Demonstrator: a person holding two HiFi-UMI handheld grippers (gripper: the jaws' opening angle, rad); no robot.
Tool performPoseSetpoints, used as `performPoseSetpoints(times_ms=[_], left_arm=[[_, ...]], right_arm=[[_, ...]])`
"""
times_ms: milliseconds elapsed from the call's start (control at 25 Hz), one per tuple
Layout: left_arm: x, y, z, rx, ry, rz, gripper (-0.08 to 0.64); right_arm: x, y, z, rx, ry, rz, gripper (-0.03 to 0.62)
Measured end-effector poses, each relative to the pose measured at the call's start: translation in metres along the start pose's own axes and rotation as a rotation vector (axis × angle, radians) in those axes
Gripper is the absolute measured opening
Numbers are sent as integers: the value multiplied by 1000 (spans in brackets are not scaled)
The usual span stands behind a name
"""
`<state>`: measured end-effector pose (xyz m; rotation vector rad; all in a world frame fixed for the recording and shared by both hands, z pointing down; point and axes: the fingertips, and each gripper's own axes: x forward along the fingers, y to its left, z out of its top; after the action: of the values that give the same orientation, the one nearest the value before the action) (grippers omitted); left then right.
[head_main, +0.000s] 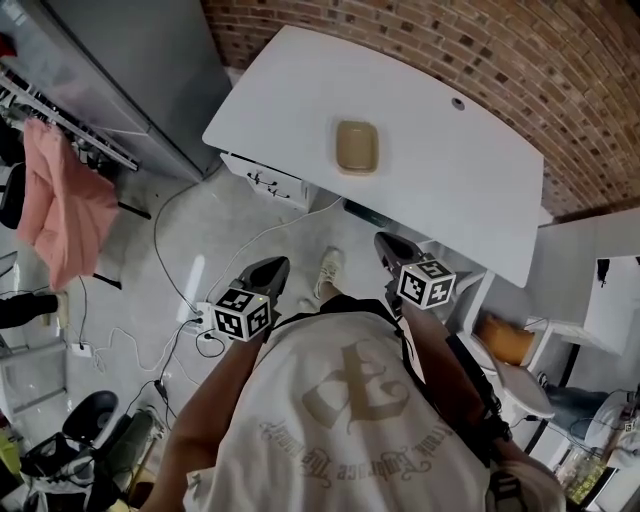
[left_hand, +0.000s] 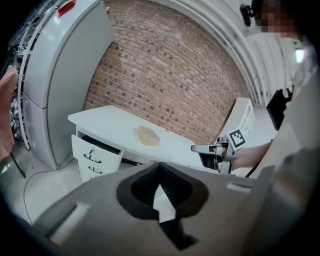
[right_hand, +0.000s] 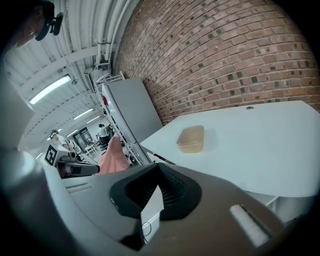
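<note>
Left gripper (head_main: 266, 272): jaws closed together, empty, held near the body.
Right gripper (head_main: 390, 250): jaws closed together, empty; the nearer of the two to the box.
Tan lidded box (head_main: 357, 147): on the white desk (head_main: 460, 190), far ahead of both grippers, long axis near-to-far.
Surroundings: drawer unit (head_main: 262, 180) under the desk's left end; pink cloth (head_main: 65, 205) far left.

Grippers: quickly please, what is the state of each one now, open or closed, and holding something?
Left gripper: closed, jaws together, holding nothing.
Right gripper: closed, jaws together, holding nothing.
</note>
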<state>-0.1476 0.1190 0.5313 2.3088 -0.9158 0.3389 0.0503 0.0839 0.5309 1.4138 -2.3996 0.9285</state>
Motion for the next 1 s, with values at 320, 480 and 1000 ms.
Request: performPoseSetpoints(times_ms=[320, 480, 1000], left_arm=[[35, 28, 34, -21, -3, 1, 3], [57, 42, 52, -23, 4, -5, 3], [142, 51, 105, -5, 94, -34, 3]], right_arm=[[35, -32, 38, -16, 27, -23, 8], [60, -51, 62, -41, 40, -24, 8], [105, -126, 137, -28, 38, -28, 8]])
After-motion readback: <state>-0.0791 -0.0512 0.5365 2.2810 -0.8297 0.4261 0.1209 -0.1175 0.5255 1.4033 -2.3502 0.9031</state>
